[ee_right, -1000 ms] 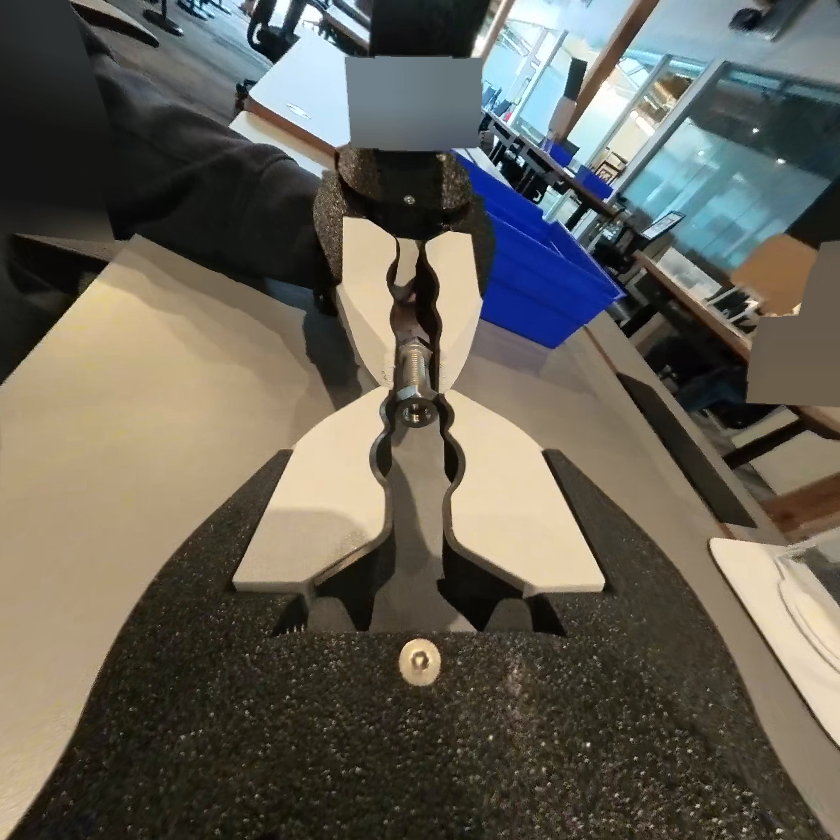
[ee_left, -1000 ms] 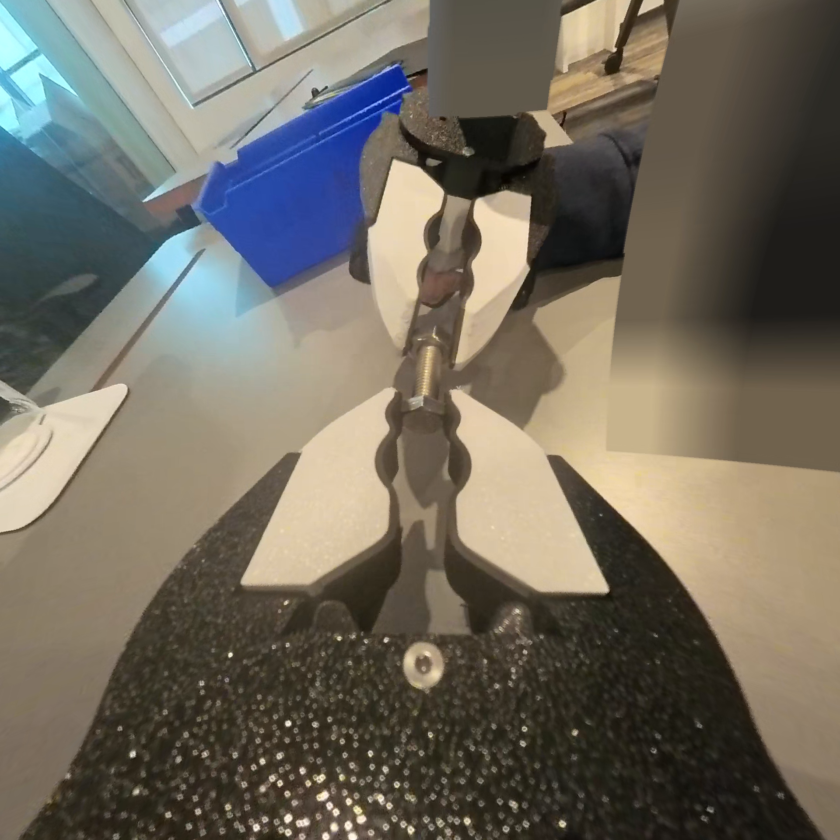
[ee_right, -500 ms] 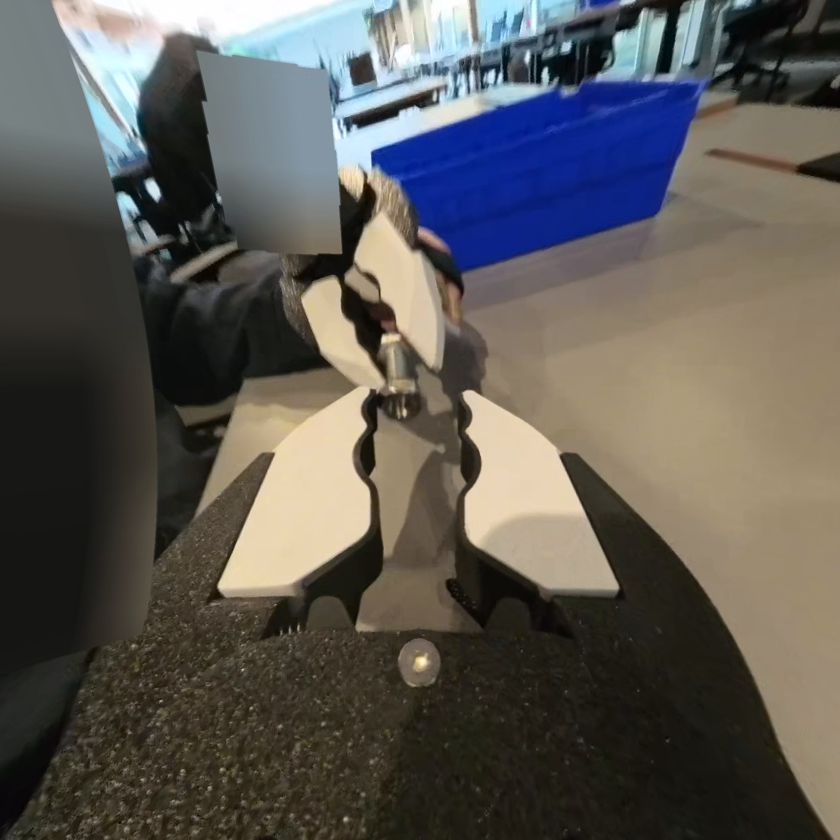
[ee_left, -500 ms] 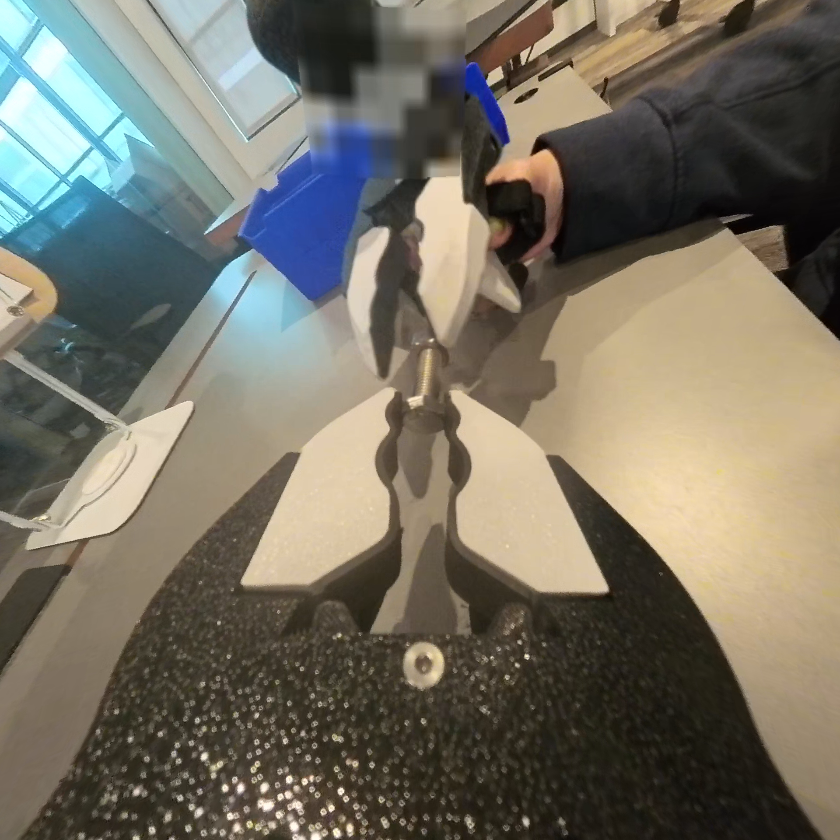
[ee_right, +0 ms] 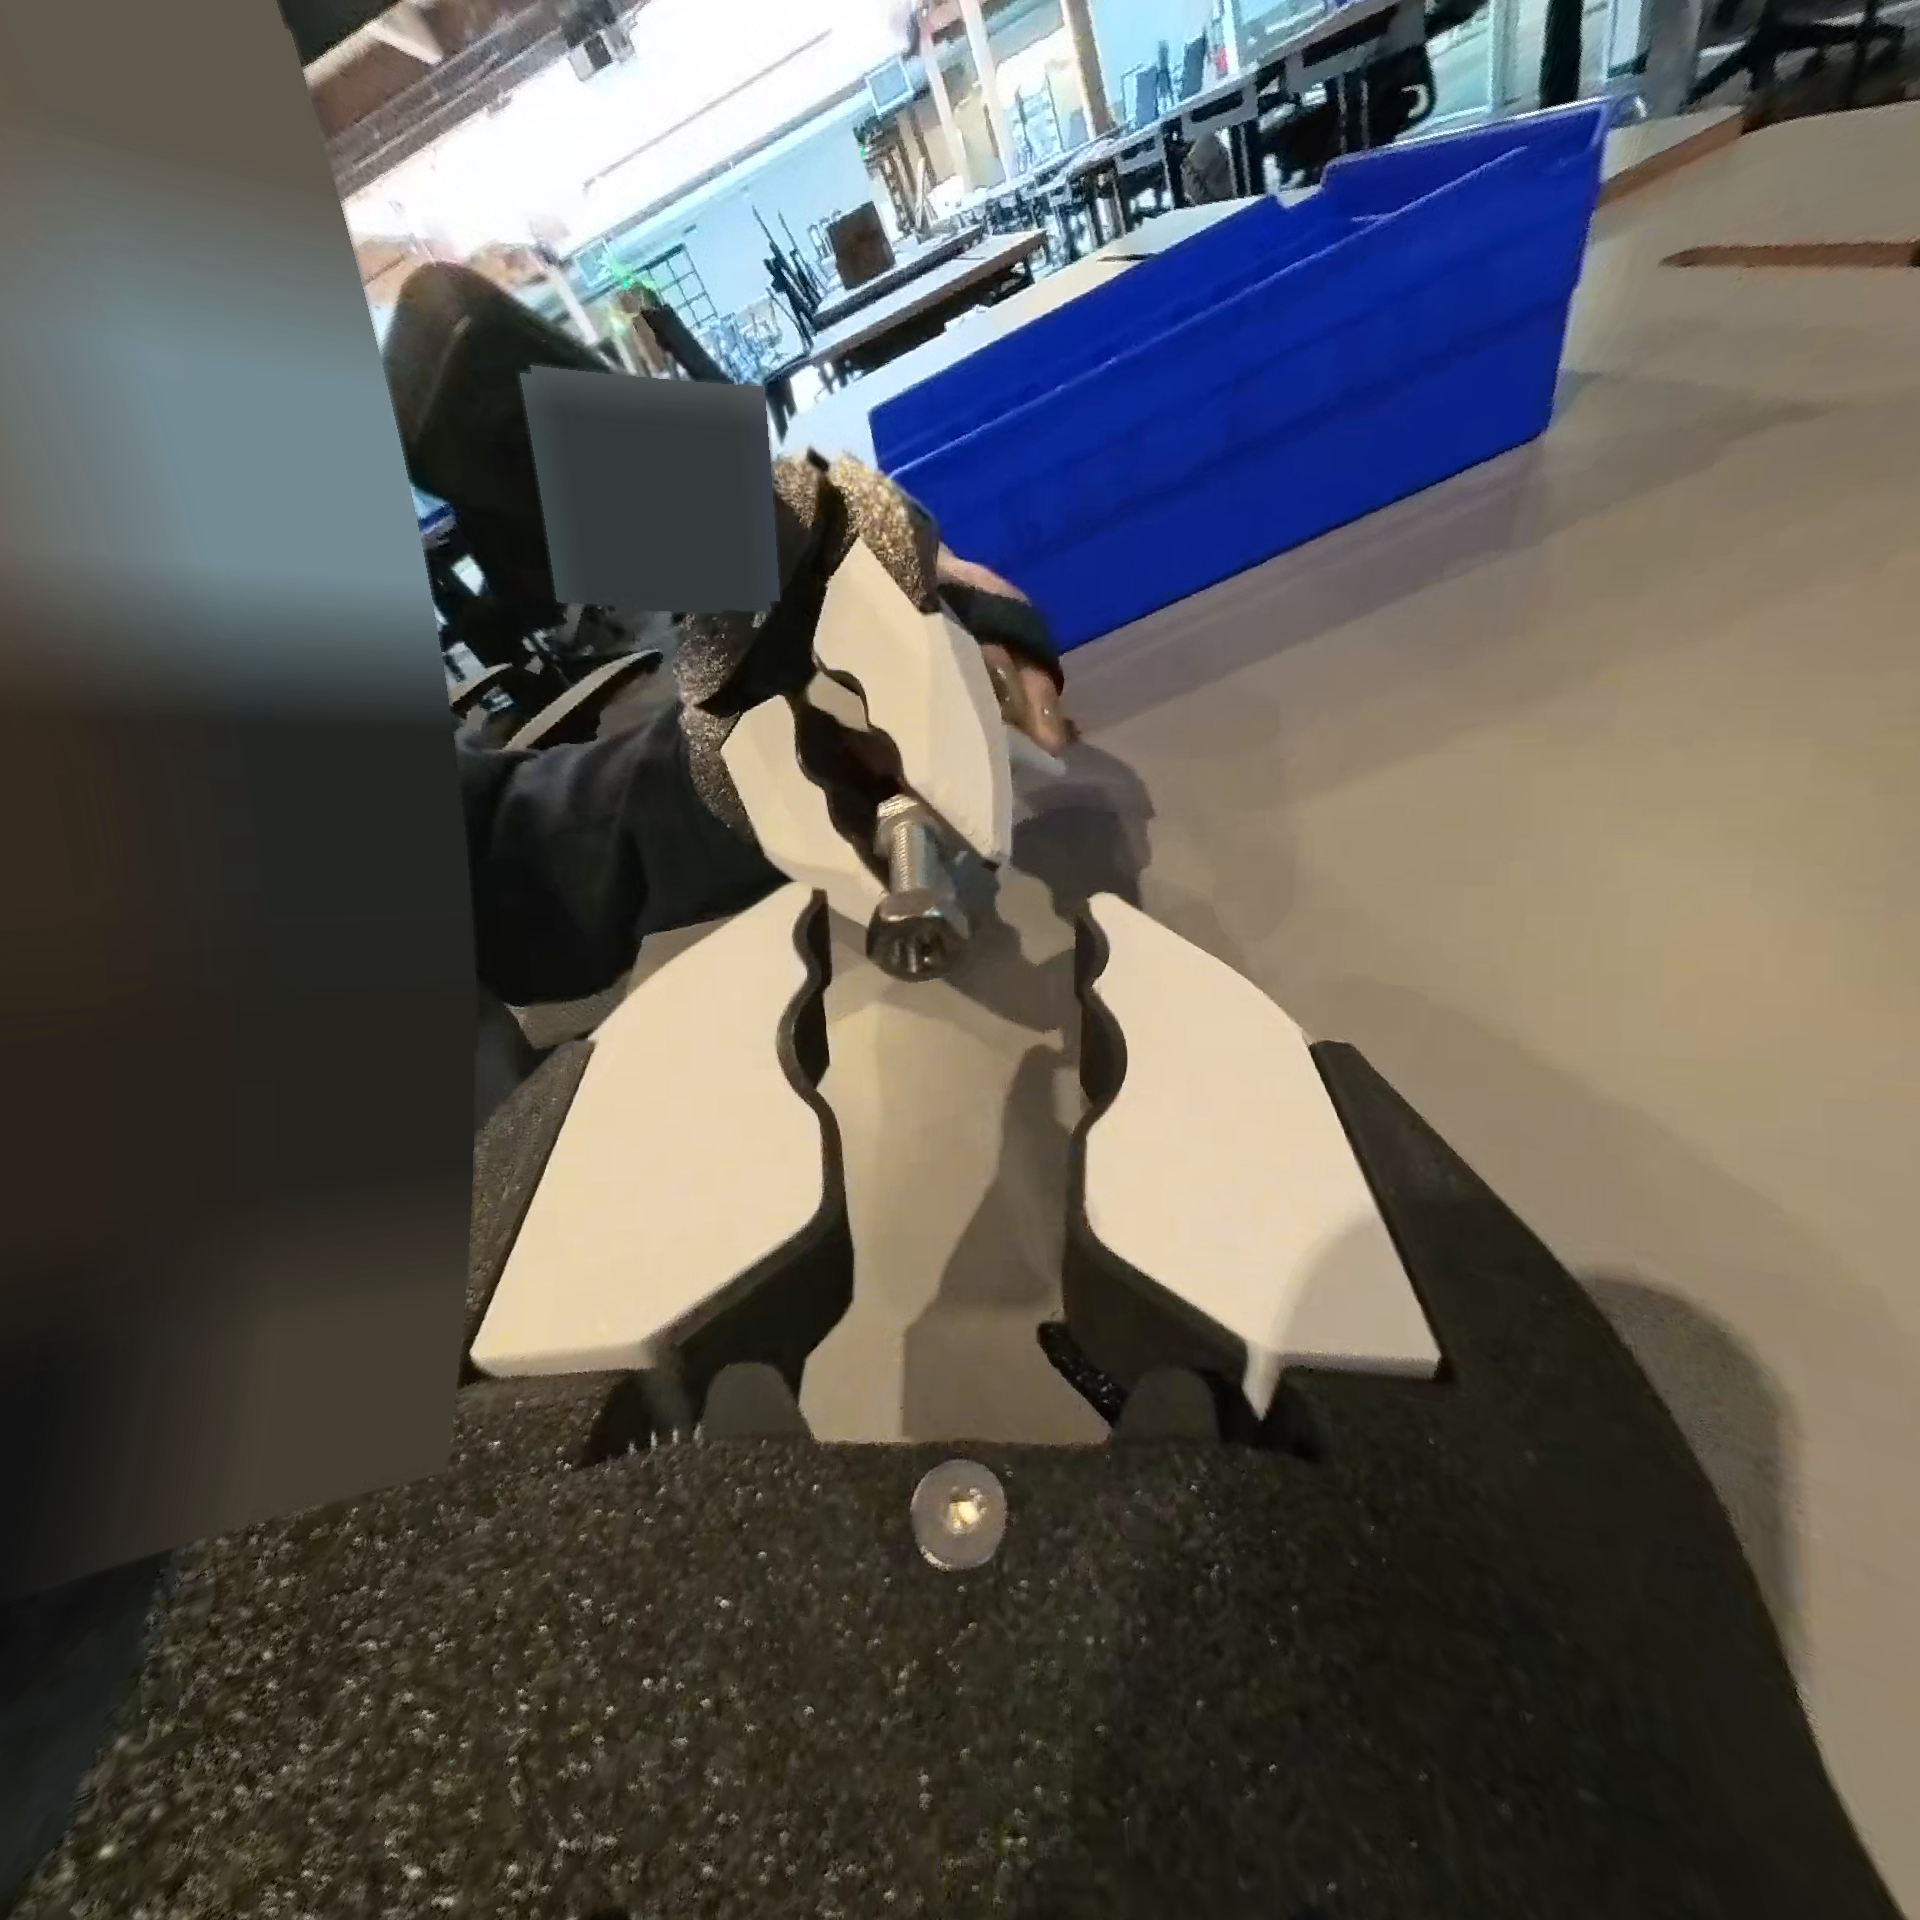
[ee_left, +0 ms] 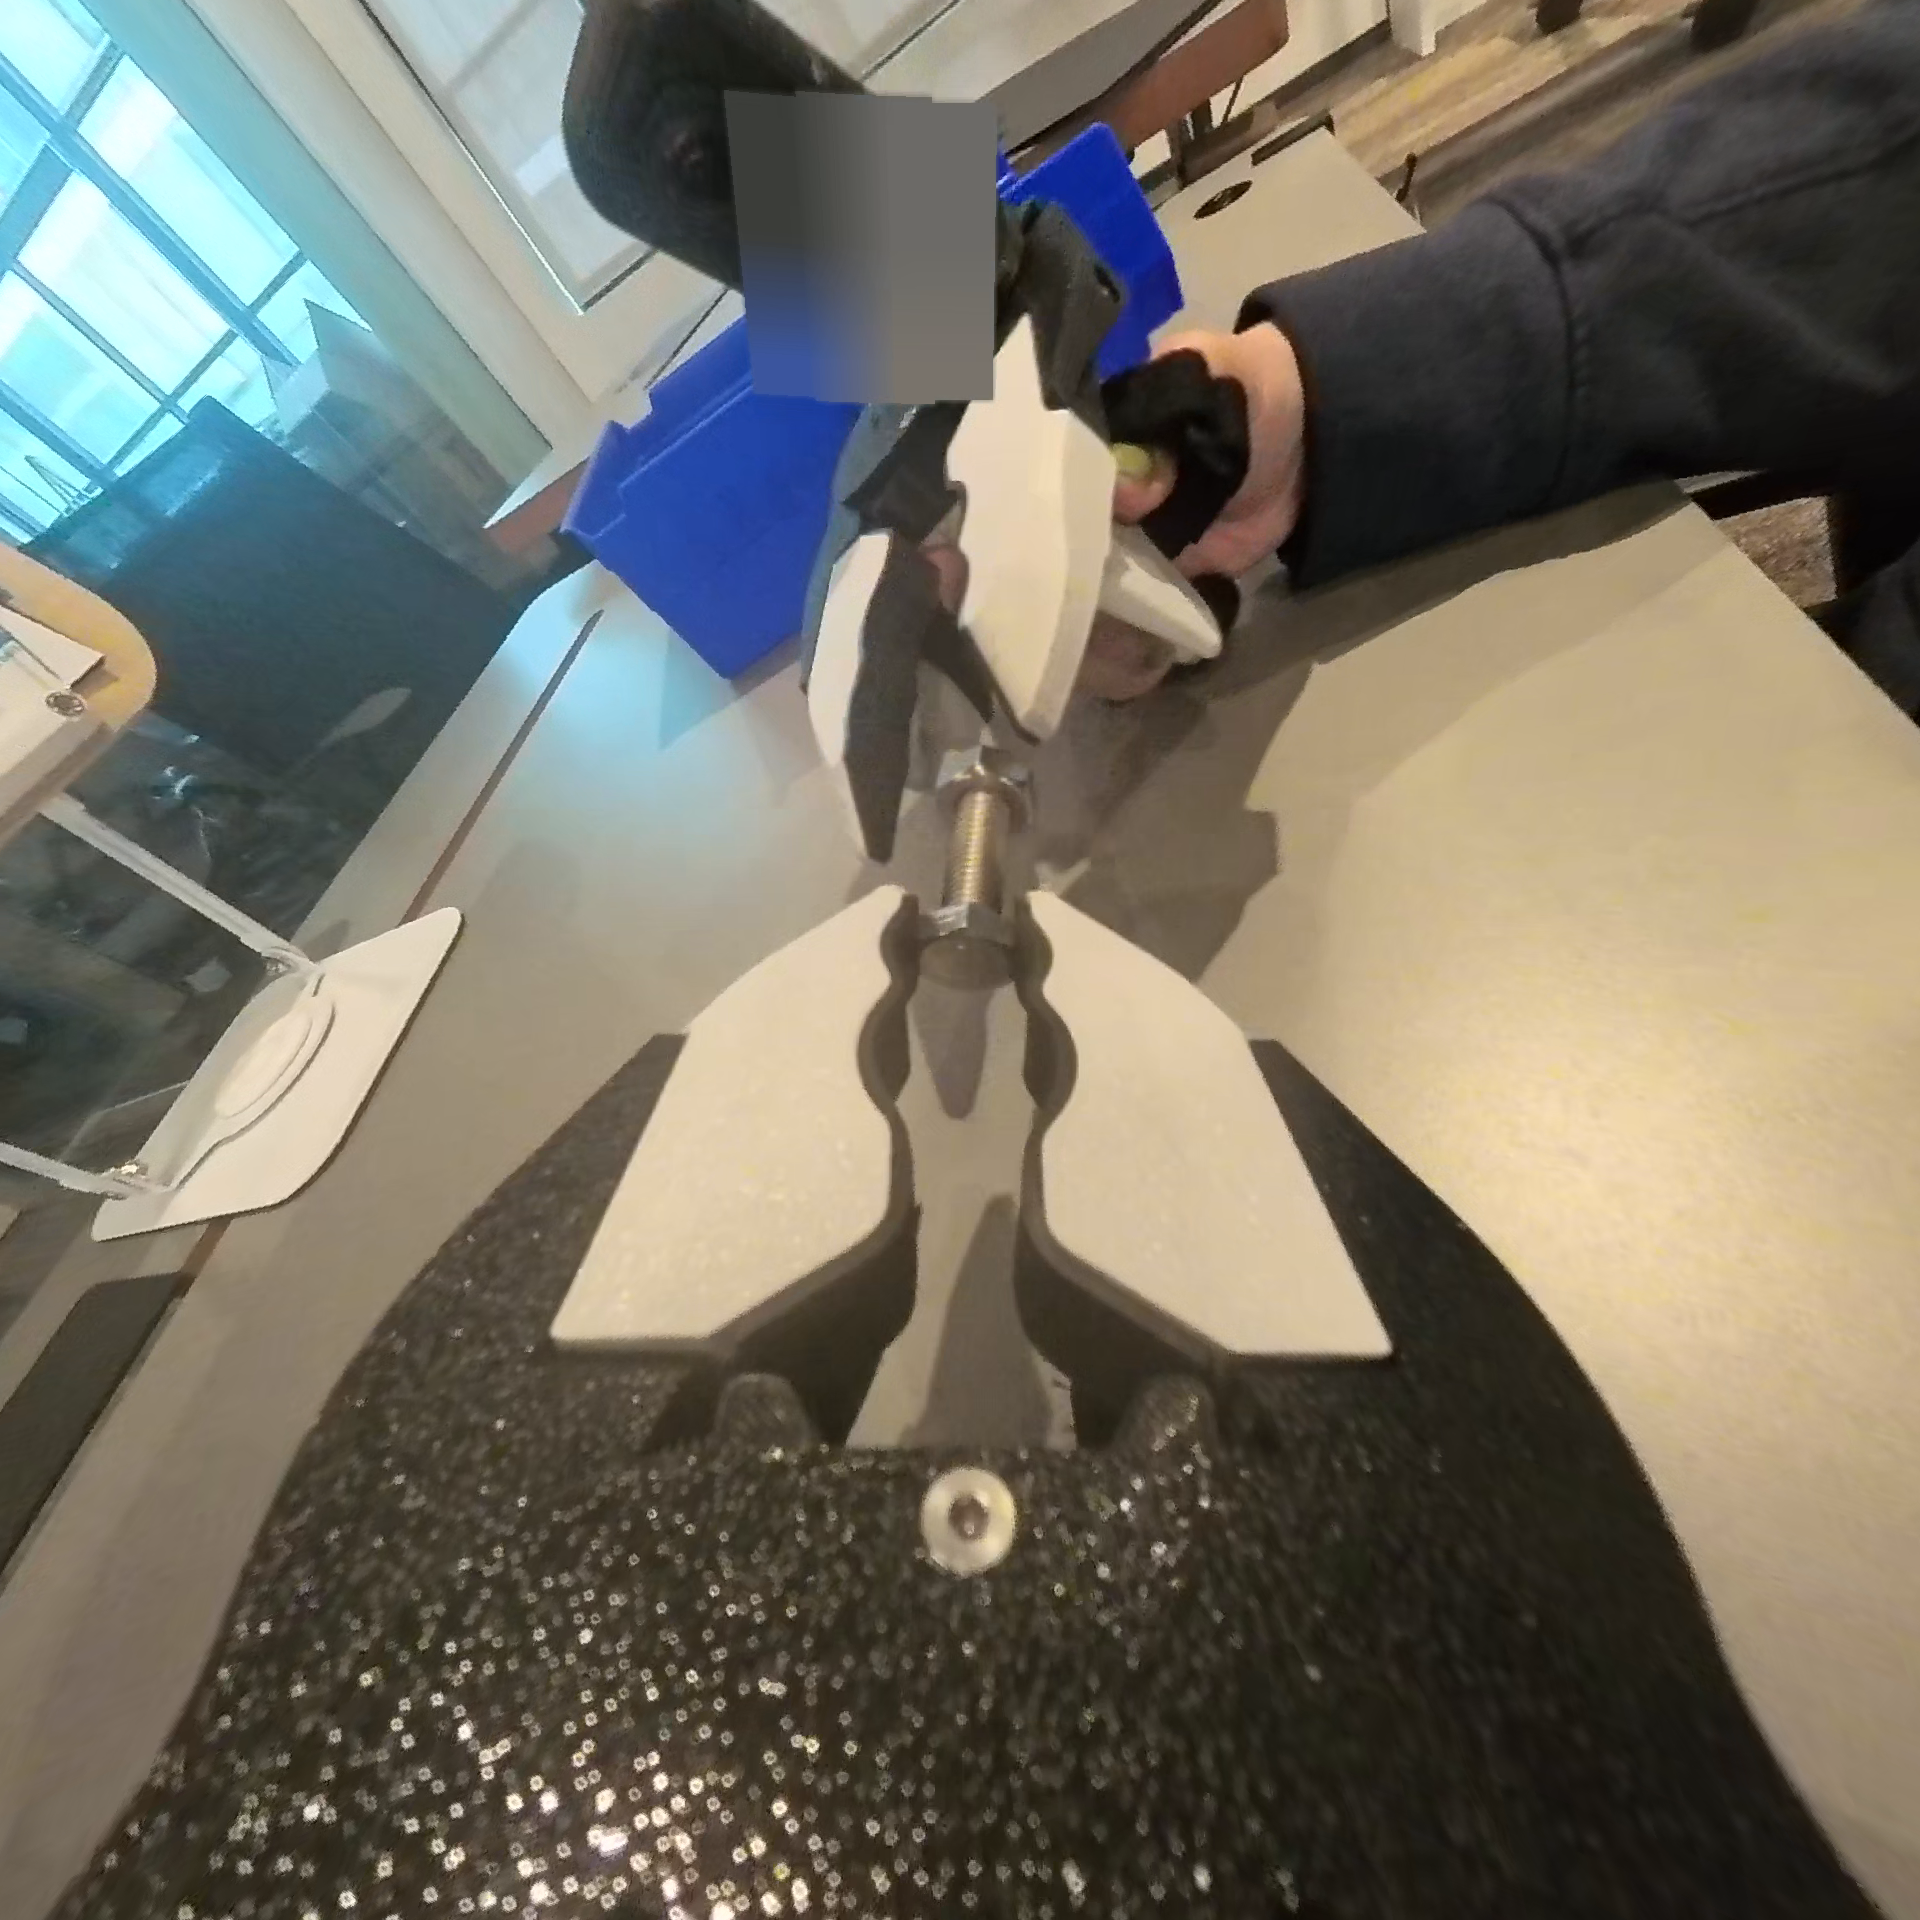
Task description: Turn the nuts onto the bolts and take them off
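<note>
Steel hex-head threaded bolt point(ee_left: 971, 847) is hanging in mid-air above the pale grey worktop point(ee_left: 1507, 987), head end toward the left gripper point(ee_left: 966, 925). Left's white fingers point(ee_left: 790, 1132) are sitting nearly together and pinching the hex head right at the tips, in the outermost notch, with nothing deeper in. Small steel hex nut point(ee_right: 914, 935) is riding at the far end of the thread. By the look of it, it's only just on, with the bolt's end showing about flush inside it. Right gripper point(ee_right: 951, 920) is standing spread wide, white fingers point(ee_right: 665, 1164) either side of the nut and gripping nothing. Nut is lying nearer one fingertip than the other; can't tell whether it's touching.

Risks as I'm reading them:
- Nut is probably hanging on few threads. Right closing off-centre would be shoving it sideways and cocking it, so it's risking a cross-thread or jam.
- If it's coming off, the nut is dropping the moment it's free unless right is clamping it first, then rolling off across the worktop.
- Left's tip-only pinch is giving little torque reserve, so the bolt could be spinning or tilting in the notch under a twist.
- Right is sitting rolled and angled against the bolt axis. Twisting like that is levering the bolt out of left's hold.
</note>
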Action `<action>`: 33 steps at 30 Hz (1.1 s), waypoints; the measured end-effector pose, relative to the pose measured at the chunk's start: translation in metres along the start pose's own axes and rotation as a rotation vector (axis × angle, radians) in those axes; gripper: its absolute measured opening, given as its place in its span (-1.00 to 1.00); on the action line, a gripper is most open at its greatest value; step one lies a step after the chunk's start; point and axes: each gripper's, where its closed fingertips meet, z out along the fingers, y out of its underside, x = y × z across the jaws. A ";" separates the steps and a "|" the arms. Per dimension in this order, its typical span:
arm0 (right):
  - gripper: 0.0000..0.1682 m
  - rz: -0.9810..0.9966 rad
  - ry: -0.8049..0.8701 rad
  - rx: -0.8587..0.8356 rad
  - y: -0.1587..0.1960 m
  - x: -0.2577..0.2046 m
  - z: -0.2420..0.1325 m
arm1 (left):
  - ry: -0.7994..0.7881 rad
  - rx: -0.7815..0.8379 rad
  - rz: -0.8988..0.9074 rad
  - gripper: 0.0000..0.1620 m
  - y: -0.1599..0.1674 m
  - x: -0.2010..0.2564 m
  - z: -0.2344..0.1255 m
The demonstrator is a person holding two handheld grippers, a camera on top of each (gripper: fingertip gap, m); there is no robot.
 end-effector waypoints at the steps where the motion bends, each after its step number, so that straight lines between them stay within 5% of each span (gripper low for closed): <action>1: -0.47 0.009 -0.001 0.004 -0.001 0.000 0.000 | 0.003 -0.001 0.001 -0.79 0.000 0.001 0.000; 18: -0.63 0.057 0.072 0.000 0.001 0.015 -0.001 | 0.008 -0.022 0.020 -0.79 0.003 0.003 0.003; 24: -0.53 -0.160 0.006 -0.186 0.028 -0.005 0.010 | -0.038 -0.040 -0.017 -0.79 0.007 -0.007 0.000; 33: -0.52 0.076 -0.053 -0.029 0.005 -0.002 0.002 | -0.031 0.004 0.011 -0.79 -0.002 -0.003 0.001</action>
